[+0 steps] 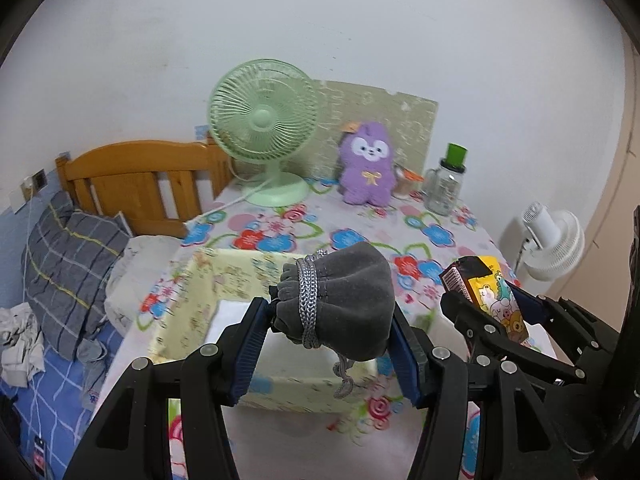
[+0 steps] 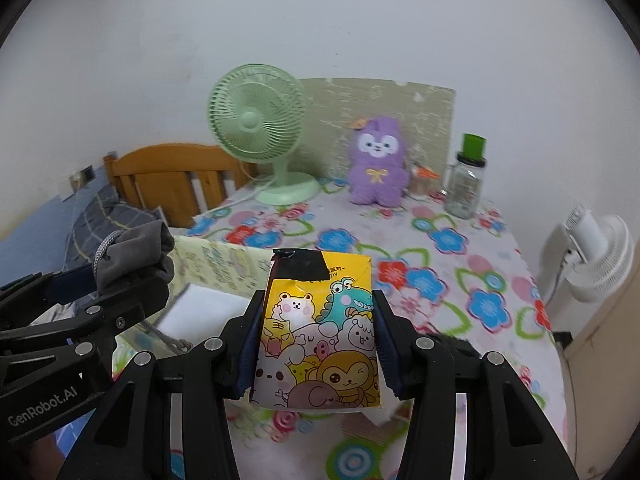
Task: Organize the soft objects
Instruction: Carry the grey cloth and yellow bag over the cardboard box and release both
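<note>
My left gripper point(image 1: 330, 336) is shut on a grey velvet drawstring pouch point(image 1: 344, 304), held up above a pale yellow patterned box point(image 1: 208, 284) that stands open on the table. My right gripper point(image 2: 316, 344) is shut on a yellow cartoon-printed packet point(image 2: 320, 332) with a black taped top. In the left wrist view the same packet point(image 1: 490, 292) shows at the right. In the right wrist view the pouch point(image 2: 132, 252) appears at the left, over the box point(image 2: 216, 268). A purple plush toy point(image 1: 366, 164) sits at the back of the table.
A flower-print cloth point(image 2: 440, 264) covers the table. At the back stand a green desk fan point(image 1: 262, 128), a glass jar with a green lid point(image 1: 446, 184) and a beige board. A white fan point(image 1: 554, 240) stands off to the right. A bed with pillows point(image 1: 68, 264) lies left.
</note>
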Action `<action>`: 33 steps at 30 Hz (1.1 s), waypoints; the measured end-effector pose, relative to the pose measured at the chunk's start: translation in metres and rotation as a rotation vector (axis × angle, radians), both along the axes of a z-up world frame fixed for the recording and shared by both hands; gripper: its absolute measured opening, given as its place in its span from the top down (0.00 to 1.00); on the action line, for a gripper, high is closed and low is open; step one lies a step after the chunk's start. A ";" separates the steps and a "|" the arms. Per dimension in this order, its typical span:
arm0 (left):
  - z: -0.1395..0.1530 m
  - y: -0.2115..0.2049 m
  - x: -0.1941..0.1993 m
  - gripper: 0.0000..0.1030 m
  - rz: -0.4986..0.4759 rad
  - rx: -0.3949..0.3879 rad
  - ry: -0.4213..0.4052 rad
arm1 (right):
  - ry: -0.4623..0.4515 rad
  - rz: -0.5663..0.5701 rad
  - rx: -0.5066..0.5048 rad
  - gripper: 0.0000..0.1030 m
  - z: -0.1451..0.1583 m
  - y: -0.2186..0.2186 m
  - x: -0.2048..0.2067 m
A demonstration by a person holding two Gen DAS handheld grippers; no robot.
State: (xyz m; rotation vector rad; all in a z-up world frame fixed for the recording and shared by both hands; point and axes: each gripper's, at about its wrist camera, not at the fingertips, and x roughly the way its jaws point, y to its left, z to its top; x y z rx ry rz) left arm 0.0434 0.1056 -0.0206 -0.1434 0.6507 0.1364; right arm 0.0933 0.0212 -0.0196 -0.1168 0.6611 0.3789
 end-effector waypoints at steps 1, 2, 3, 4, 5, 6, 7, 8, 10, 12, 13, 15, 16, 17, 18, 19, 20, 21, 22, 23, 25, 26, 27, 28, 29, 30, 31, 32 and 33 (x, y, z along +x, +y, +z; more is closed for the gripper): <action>0.001 0.005 0.000 0.42 0.010 0.002 -0.003 | -0.003 0.008 -0.002 0.49 0.001 0.004 0.001; 0.002 0.008 0.000 0.42 0.017 0.003 -0.006 | -0.006 0.016 -0.003 0.49 0.002 0.008 0.003; 0.003 0.012 0.001 0.42 0.024 0.003 -0.008 | -0.009 0.026 -0.003 0.49 0.003 0.013 0.006; 0.003 0.015 0.001 0.42 0.031 0.004 -0.010 | -0.010 0.033 -0.004 0.49 0.003 0.017 0.007; 0.004 0.019 0.001 0.42 0.040 0.005 -0.011 | -0.012 0.041 -0.004 0.49 0.004 0.021 0.009; 0.004 0.023 0.001 0.42 0.048 0.004 -0.012 | -0.014 0.051 -0.006 0.49 0.004 0.025 0.011; 0.004 0.027 0.002 0.42 0.057 0.003 -0.012 | -0.014 0.060 -0.008 0.49 0.004 0.030 0.013; 0.004 0.031 0.003 0.42 0.067 0.001 -0.011 | -0.012 0.071 -0.009 0.49 0.004 0.035 0.015; 0.005 0.038 0.003 0.42 0.086 0.005 -0.014 | -0.013 0.085 -0.011 0.49 0.003 0.043 0.018; 0.004 0.042 0.005 0.42 0.100 0.013 -0.014 | -0.012 0.101 -0.012 0.49 0.003 0.053 0.022; 0.003 0.045 0.006 0.42 0.106 0.014 -0.012 | -0.011 0.109 -0.012 0.49 0.003 0.056 0.024; 0.001 0.053 0.006 0.42 0.120 0.011 -0.005 | -0.004 0.127 -0.011 0.49 0.001 0.064 0.027; 0.000 0.058 0.007 0.42 0.128 0.009 -0.003 | 0.000 0.137 -0.011 0.49 0.000 0.068 0.029; -0.002 0.062 0.008 0.42 0.138 0.008 0.001 | 0.004 0.145 -0.012 0.49 -0.002 0.073 0.032; -0.004 0.066 0.009 0.42 0.147 0.005 0.007 | 0.008 0.152 -0.013 0.49 -0.003 0.076 0.034; -0.005 0.069 0.010 0.42 0.152 0.002 0.011 | 0.014 0.162 -0.015 0.49 -0.005 0.081 0.036; -0.007 0.073 0.011 0.42 0.160 -0.001 0.018 | 0.018 0.170 -0.017 0.49 -0.007 0.085 0.038; -0.010 0.078 0.012 0.42 0.168 -0.003 0.026 | 0.021 0.175 -0.017 0.49 -0.008 0.087 0.039; -0.012 0.080 0.014 0.42 0.172 -0.004 0.030 | 0.024 0.182 -0.018 0.49 -0.010 0.091 0.041; -0.014 0.083 0.015 0.42 0.178 -0.007 0.037 | 0.026 0.187 -0.020 0.49 -0.011 0.094 0.043; -0.018 0.087 0.017 0.42 0.184 -0.012 0.049 | 0.032 0.193 -0.025 0.49 -0.014 0.098 0.047; -0.021 0.088 0.019 0.42 0.187 -0.014 0.055 | 0.036 0.195 -0.026 0.49 -0.015 0.100 0.049; -0.023 0.090 0.020 0.42 0.188 -0.014 0.060 | 0.042 0.196 -0.026 0.49 -0.017 0.101 0.051; -0.025 0.091 0.021 0.42 0.188 -0.015 0.066 | 0.048 0.197 -0.025 0.49 -0.019 0.102 0.054; -0.027 0.092 0.023 0.42 0.189 -0.017 0.072 | 0.055 0.198 -0.024 0.49 -0.021 0.104 0.056; -0.028 0.094 0.024 0.42 0.189 -0.018 0.076 | 0.061 0.199 -0.023 0.49 -0.022 0.104 0.058; -0.031 0.095 0.026 0.42 0.187 -0.019 0.085 | 0.063 0.198 -0.022 0.49 -0.023 0.105 0.059; -0.033 0.095 0.027 0.42 0.186 -0.019 0.090 | 0.060 0.194 -0.022 0.49 -0.024 0.105 0.060; -0.034 0.096 0.028 0.42 0.185 -0.019 0.096 | 0.059 0.192 -0.023 0.49 -0.025 0.106 0.061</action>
